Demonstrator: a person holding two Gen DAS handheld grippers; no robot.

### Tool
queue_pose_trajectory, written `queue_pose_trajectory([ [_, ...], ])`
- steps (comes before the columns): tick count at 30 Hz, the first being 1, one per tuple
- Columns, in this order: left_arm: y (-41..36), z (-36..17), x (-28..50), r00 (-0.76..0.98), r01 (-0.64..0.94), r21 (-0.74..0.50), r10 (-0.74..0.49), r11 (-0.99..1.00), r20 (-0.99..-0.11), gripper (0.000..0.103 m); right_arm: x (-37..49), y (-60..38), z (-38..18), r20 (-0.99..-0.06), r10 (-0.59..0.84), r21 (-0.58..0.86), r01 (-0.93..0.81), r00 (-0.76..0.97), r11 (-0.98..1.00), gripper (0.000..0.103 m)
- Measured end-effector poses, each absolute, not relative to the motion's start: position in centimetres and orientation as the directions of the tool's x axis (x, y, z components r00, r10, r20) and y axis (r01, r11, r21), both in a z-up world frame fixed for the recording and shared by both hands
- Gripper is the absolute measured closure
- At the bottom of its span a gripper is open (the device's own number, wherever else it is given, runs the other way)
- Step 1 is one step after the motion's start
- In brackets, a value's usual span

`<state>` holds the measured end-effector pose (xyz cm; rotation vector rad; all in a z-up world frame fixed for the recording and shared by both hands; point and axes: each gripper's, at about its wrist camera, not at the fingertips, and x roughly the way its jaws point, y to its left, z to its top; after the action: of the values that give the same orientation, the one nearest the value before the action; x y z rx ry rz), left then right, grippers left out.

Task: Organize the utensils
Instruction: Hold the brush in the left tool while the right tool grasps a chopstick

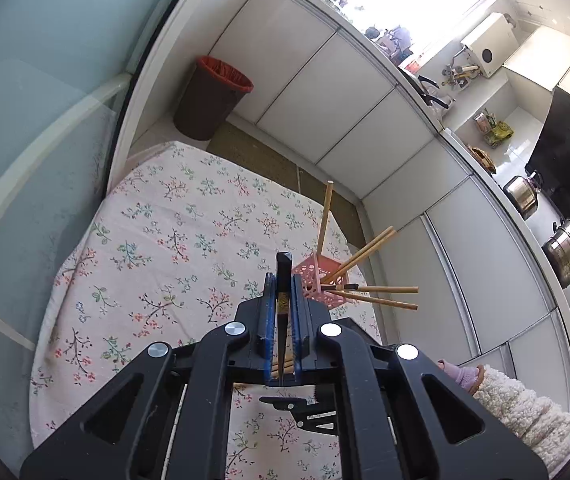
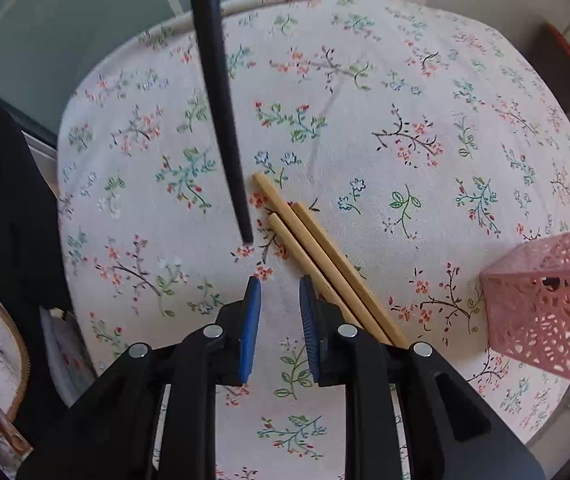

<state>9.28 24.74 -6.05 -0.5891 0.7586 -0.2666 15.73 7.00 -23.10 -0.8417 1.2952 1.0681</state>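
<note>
My left gripper (image 1: 283,280) is shut on a black chopstick (image 1: 284,276), held above the floral tablecloth (image 1: 165,220). Just right of it stands the pink perforated holder (image 1: 321,284) with several wooden chopsticks (image 1: 369,250) and a black one sticking out. In the right wrist view my right gripper (image 2: 281,284) is open and empty, just above the cloth. Three wooden chopsticks (image 2: 309,248) lie on the cloth by its right finger. The black chopstick (image 2: 221,100) hangs down from above, its tip near the cloth. The pink holder (image 2: 541,304) stands at the right.
The table is small and round, covered by the floral cloth (image 2: 365,80). A brown bin with a red liner (image 1: 211,98) stands on the floor beyond it. White cabinets (image 1: 365,112) and a counter with pots (image 1: 569,252) run along the right. Frosted glass (image 1: 45,80) is at the left.
</note>
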Motion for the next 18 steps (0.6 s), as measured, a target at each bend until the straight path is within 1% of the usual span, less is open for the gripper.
queue_pose_trajectory([
  [2,25.2,-5.8,9.1,0.711,0.017,-0.59,-0.424,0.807,-0.561,0.097,15.8,7.1,-24.0,-0.992,0.12,0.069,-0.948,-0.032,0.311,0.082],
  [7,26.3,-5.7,8.9,0.725,0.007,-0.587,-0.409,0.809,-0.555,0.097,17.1,7.2,-24.7,-0.992,0.125,0.064,-0.953,-0.028,0.298,0.082],
  [13,26.6,-5.6,8.9,0.729,0.009,-0.585,-0.406,0.811,-0.551,0.097,17.3,7.0,-24.0,-0.992,0.119,0.063,-0.954,-0.028,0.294,0.082],
  [14,26.6,-5.7,8.9,0.728,0.009,-0.584,-0.406,0.811,-0.553,0.097,17.3,7.1,-24.2,-0.993,0.113,0.059,-0.955,-0.027,0.291,0.082],
  [16,26.7,-5.7,8.9,0.724,0.009,-0.582,-0.407,0.813,-0.557,0.097,17.9,7.3,-24.6,-0.993,0.113,0.066,-0.955,-0.034,0.29,0.077],
  [18,26.7,-5.7,8.8,0.725,0.007,-0.582,-0.405,0.813,-0.558,0.097,18.0,7.9,-25.3,-0.993,0.111,0.077,-0.954,-0.046,0.289,0.076],
])
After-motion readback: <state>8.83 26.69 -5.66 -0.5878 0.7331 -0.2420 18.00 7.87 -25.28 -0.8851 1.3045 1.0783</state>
